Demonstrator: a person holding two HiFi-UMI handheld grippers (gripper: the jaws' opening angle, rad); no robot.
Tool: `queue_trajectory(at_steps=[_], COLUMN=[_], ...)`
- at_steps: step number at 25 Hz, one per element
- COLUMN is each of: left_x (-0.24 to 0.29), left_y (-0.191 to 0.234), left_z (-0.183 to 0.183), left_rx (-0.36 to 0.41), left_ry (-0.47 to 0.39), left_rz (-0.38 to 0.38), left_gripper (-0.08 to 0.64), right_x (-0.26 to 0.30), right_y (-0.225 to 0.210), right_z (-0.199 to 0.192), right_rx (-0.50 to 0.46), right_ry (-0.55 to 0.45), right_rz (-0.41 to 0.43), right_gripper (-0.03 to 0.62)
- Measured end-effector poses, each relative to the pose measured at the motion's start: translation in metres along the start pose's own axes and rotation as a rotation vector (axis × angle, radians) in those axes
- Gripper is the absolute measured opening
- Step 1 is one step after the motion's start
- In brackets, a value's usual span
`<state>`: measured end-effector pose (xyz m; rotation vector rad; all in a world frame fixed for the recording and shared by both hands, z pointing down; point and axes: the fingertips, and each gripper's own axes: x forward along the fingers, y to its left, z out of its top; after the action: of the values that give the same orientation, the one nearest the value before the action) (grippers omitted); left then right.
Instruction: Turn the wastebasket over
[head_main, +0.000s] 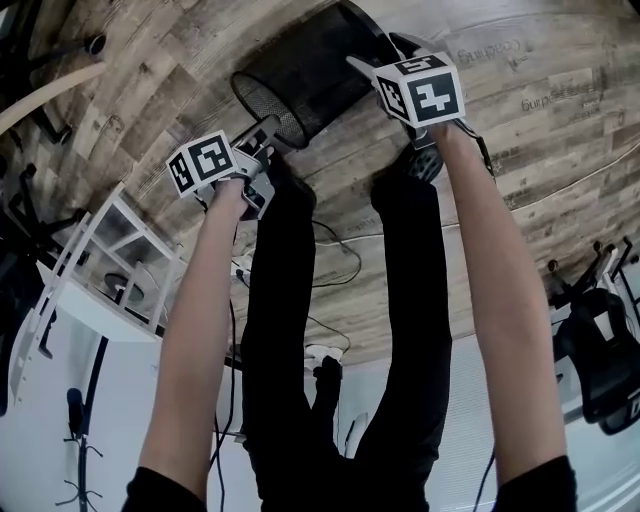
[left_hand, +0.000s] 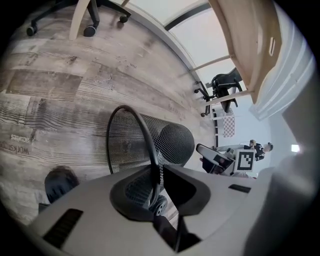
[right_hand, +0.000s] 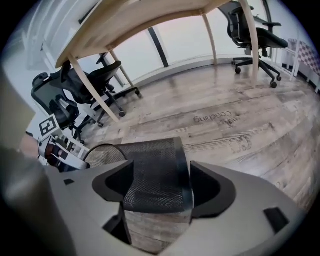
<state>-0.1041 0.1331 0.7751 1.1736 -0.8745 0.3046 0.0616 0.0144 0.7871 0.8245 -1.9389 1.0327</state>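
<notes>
Standing on a wooden floor (head_main: 520, 150), a person in black trousers (head_main: 285, 320) reaches both forearms down, a gripper in each hand, each with a marker cube on it; the left cube (head_main: 205, 162) sits lower in the head view than the right cube (head_main: 422, 90). Just past the feet the black mesh wastebasket (head_main: 310, 70) lies on its side on the floor, its open mouth turned toward the person's left and its closed base toward the right. The left gripper (left_hand: 160, 170) is at the mouth: its jaws stand narrow, pinched on the thin wire rim (left_hand: 131, 117), which runs down between them, with the mesh wall and the round base in view behind. The right gripper (right_hand: 159, 172) is over the base end: its jaws are spread wide, and the banded edge of the base sits between them without either pad touching it. A loose cable (head_main: 340, 250) curls on the floor by the legs, and a white rack (head_main: 110, 260) stands to the person's left. Farther off, the right gripper view shows a light wooden table (right_hand: 125, 20) on slanted legs, black office chairs (right_hand: 255, 30) on castors, and printing on one plank (right_hand: 215, 118).
</notes>
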Motion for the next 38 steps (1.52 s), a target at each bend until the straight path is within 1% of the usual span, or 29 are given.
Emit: queue_trajectory(at_steps=[3,6,10,12,14,16,21,23,24,31,34,38], left_x=[-0.001,0.001,0.001,0.001,0.002,0.004,0.005,0.006,0.006,0.019,0.027,0.041], left_y=[0.0,-0.001,-0.001,-0.001,-0.002,-0.004,-0.005,-0.005,-0.006,-0.03,-0.042,-0.06], left_z=[-0.002,-0.002,-0.001,-0.003,-0.005,-0.01,-0.022,-0.024,-0.025,-0.03,-0.027,-0.017], left_rx=[-0.005,-0.006,-0.033,-0.04,-0.023,0.005,0.074,0.101,0.111,0.191,0.208,0.233], left_ry=[0.004,0.009,-0.003,-0.006,-0.002,0.01,0.038,0.053,0.062,0.122,0.129,0.109], left_rz=[0.007,0.006,0.001,0.001,0.01,0.024,0.042,0.045,0.044,0.006,-0.014,-0.048], left_gripper=[0.069,0.071,0.071,0.074,0.075,0.077,0.075,0.074,0.074,0.072,0.072,0.073], right_x=[0.01,0.015,0.017,0.016,0.014,0.012,0.005,0.001,-0.001,-0.028,-0.044,-0.067], right_y=[-0.008,-0.012,-0.012,-0.012,-0.013,-0.013,-0.011,-0.011,-0.011,-0.032,-0.045,-0.063], right_z=[-0.006,-0.008,-0.011,-0.012,-0.013,-0.016,-0.036,-0.045,-0.049,-0.066,-0.058,-0.036], right_rx=[-0.015,-0.017,0.04,0.049,0.037,0.014,-0.065,-0.09,-0.088,0.006,0.014,-0.002], right_ry=[0.038,0.041,0.018,-0.003,-0.016,-0.002,0.097,0.13,0.143,0.172,0.15,0.078], right_rz=[-0.008,0.016,0.075,0.09,0.094,0.097,0.108,0.101,0.096,0.048,0.013,-0.043], right_gripper=[0.334,0.336,0.334,0.334,0.334,0.334,0.333,0.333,0.333,0.331,0.311,0.284])
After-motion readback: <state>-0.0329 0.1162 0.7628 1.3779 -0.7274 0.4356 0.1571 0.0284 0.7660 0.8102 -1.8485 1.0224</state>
